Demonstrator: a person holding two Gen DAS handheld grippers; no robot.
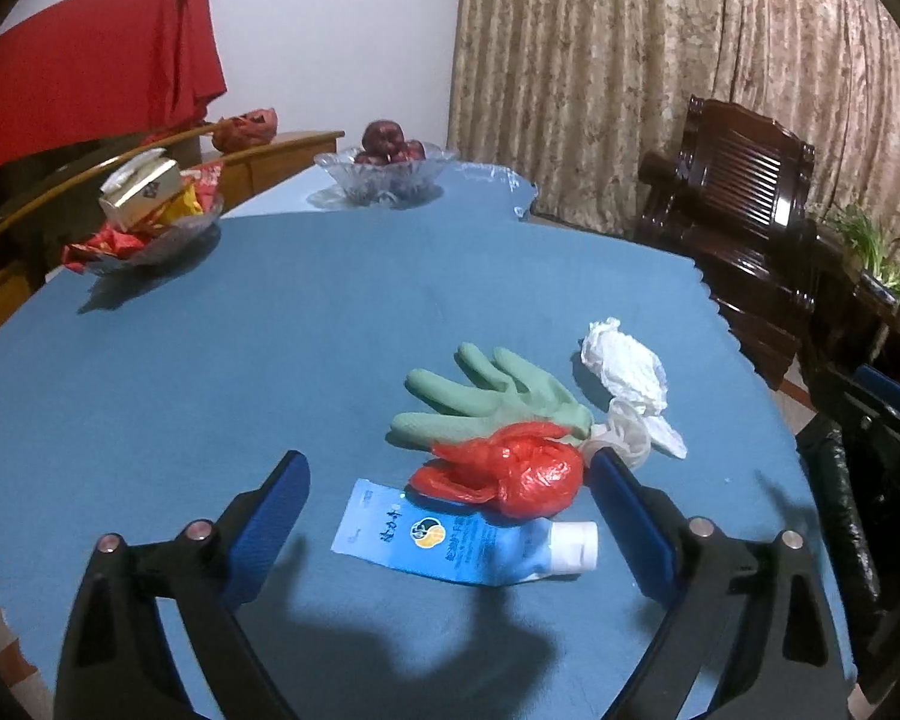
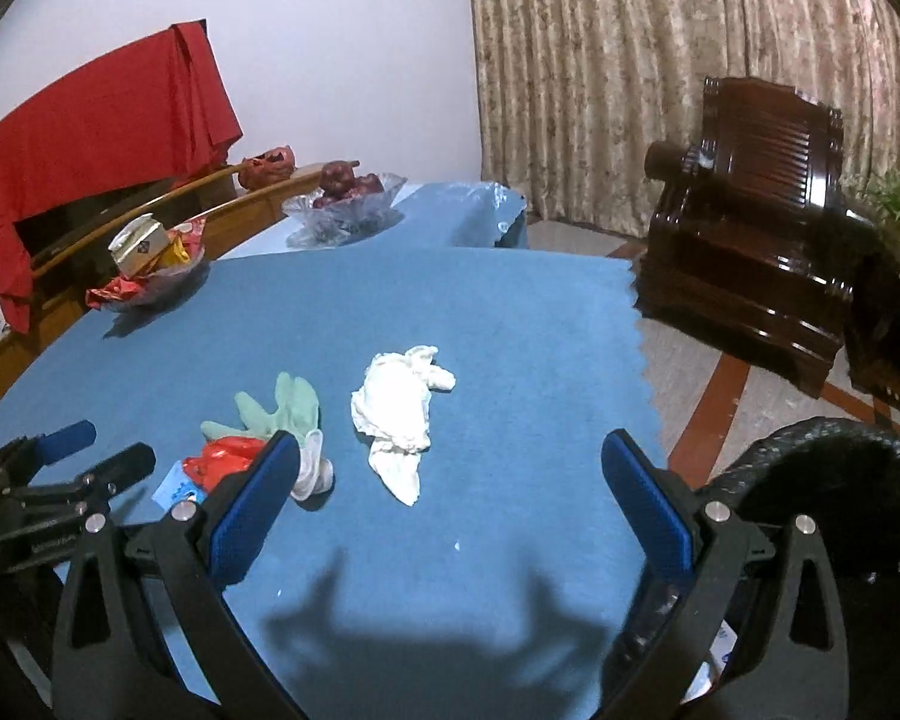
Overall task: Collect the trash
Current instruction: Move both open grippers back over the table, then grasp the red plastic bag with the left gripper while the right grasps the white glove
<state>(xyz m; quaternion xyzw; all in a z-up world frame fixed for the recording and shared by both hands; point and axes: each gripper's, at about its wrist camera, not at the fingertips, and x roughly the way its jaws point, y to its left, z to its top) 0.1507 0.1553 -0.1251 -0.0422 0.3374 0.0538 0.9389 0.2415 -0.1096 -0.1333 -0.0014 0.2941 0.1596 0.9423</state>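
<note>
On the blue tablecloth [image 1: 270,330] lies a small heap of trash: a crumpled red plastic bag [image 1: 510,474], a blue tube with a white cap [image 1: 462,546], a green glove [image 1: 492,396] and crumpled white tissue [image 1: 627,372]. My left gripper [image 1: 450,480] hovers open just in front of the tube and red bag, nothing between its blue pads. In the right wrist view the white tissue [image 2: 399,414] lies ahead of my open right gripper [image 2: 450,456]; the glove [image 2: 276,411] and red bag [image 2: 225,459] sit to its left, beside the left gripper [image 2: 90,456].
A glass bowl of red fruit [image 1: 387,171] and a glass dish of packets and a box [image 1: 144,222] stand at the far side. A dark wooden armchair [image 2: 762,228] stands right of the table. A black-lined bin [image 2: 828,480] sits by the right edge.
</note>
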